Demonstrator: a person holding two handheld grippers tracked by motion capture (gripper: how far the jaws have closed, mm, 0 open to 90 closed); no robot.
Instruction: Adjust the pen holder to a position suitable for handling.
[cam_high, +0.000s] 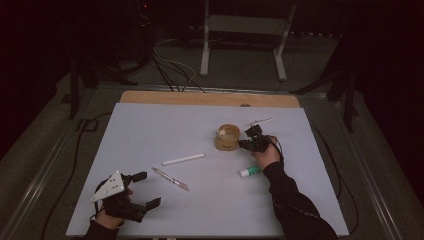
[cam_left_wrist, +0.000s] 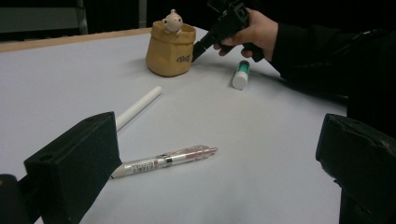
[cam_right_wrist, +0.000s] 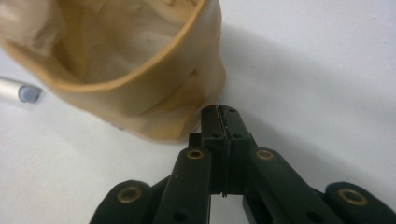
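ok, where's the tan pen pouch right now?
In the high view the tan pen pouch stands right of the table's centre, with the shut right gripper at its right side and the glue stick nearer the person.

On the table (cam_high: 150, 125) the pouch (cam_high: 227, 137) stands a little past centre toward 1 o'clock, with the right gripper (cam_high: 249, 144) just beside it at its 3 o'clock, tips at its wall, and a thin stick (cam_high: 259, 121) lying beyond at its 1 o'clock. The glue stick (cam_high: 250, 172) lies at the pouch's 5 o'clock, near the right hand. The chalk stick (cam_high: 183, 159) lies at the pouch's 8 o'clock, the pen (cam_high: 170, 178) just before it, and the left gripper (cam_high: 145, 190) sits at the table's 7 o'clock, well apart from the pouch.
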